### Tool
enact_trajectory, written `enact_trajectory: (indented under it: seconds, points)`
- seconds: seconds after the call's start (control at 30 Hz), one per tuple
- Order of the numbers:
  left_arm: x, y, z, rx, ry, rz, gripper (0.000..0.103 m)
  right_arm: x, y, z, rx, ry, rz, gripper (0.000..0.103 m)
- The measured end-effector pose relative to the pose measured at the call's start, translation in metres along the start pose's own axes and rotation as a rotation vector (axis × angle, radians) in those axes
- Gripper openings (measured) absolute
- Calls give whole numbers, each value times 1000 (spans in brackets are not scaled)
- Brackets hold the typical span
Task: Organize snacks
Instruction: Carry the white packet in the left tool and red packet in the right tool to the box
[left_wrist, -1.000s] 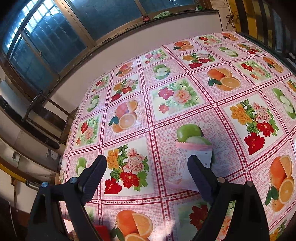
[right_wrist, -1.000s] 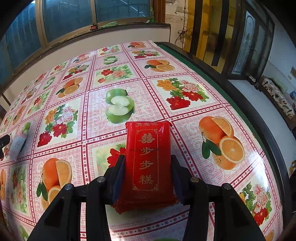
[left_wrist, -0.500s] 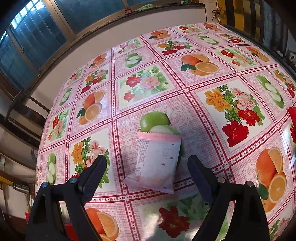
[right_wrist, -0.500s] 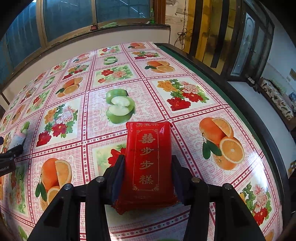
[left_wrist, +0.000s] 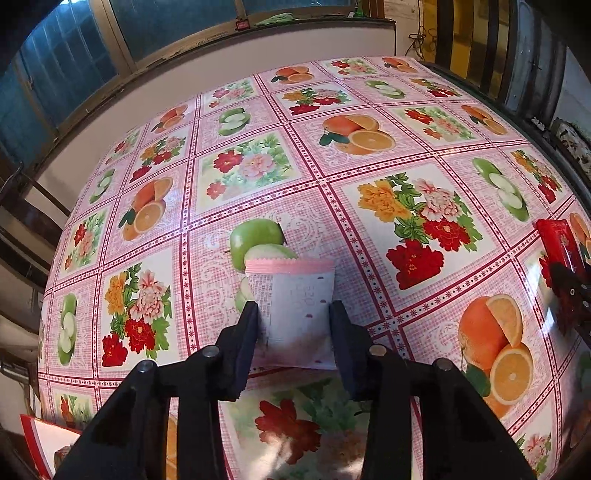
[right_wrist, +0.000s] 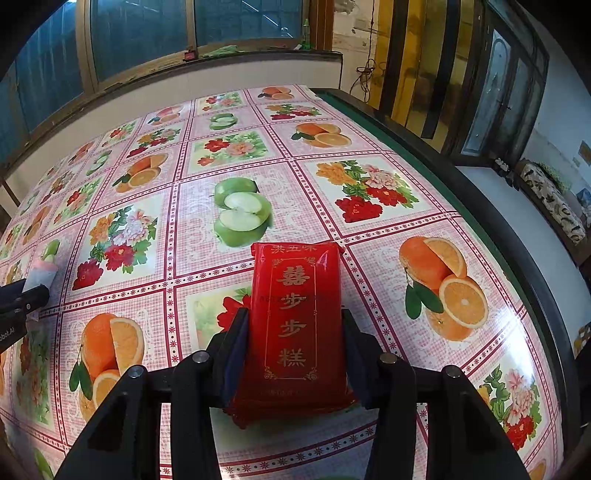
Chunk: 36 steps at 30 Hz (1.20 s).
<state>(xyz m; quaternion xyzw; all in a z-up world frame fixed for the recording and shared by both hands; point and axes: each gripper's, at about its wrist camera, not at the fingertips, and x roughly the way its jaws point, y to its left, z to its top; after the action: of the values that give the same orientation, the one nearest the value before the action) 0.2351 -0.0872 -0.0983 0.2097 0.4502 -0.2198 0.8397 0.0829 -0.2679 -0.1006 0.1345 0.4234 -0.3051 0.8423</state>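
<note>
A pale pink snack packet (left_wrist: 295, 310) lies on the fruit-and-flower tablecloth (left_wrist: 369, 184). My left gripper (left_wrist: 293, 321) is shut on it, one finger against each side. A red snack pack with gold lettering (right_wrist: 297, 325) sits between the fingers of my right gripper (right_wrist: 295, 328), which is shut on it. In the left wrist view the red pack (left_wrist: 559, 247) and the right gripper show at the far right edge. In the right wrist view the pink packet (right_wrist: 42, 271) and the left gripper (right_wrist: 22, 299) show at the far left.
The table's dark right edge (right_wrist: 480, 206) runs along the right side, with a drop beyond it. A white wall and windows (left_wrist: 184, 22) stand behind the table's far edge. A red-and-white box corner (left_wrist: 44, 446) shows at the bottom left of the left wrist view.
My left gripper swung right and forward over the pink packet, then closed from wide open onto its sides. My right gripper has kept still with the red pack.
</note>
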Motion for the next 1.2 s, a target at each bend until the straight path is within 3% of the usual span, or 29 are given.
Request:
enact_trajectory:
  seconds: [0.37,0.63,0.8,0.93,1.07,1.2]
  points:
    - [-37,-26,-36,-60,-70,-49,37,-2,-6,0,33,21,58,49]
    - [-93,-42,-85,-142,-136,-12,37,-7,-17,2,151,57,390,49]
    - [-125,-51,-114,-199,-167,115,37,-12,-17,0,194,52,493,49]
    - [-147,-44,-132,-253,-195,159,37,-32,-15,-5,153,-65,446,49]
    - [-169,-34,-148,-277,-235,227,37,-42,-14,-10,142,-119,458,49]
    - [-186,-20,-163,-306,-263,245,37,-50,-13,-13,115,-203,382,49]
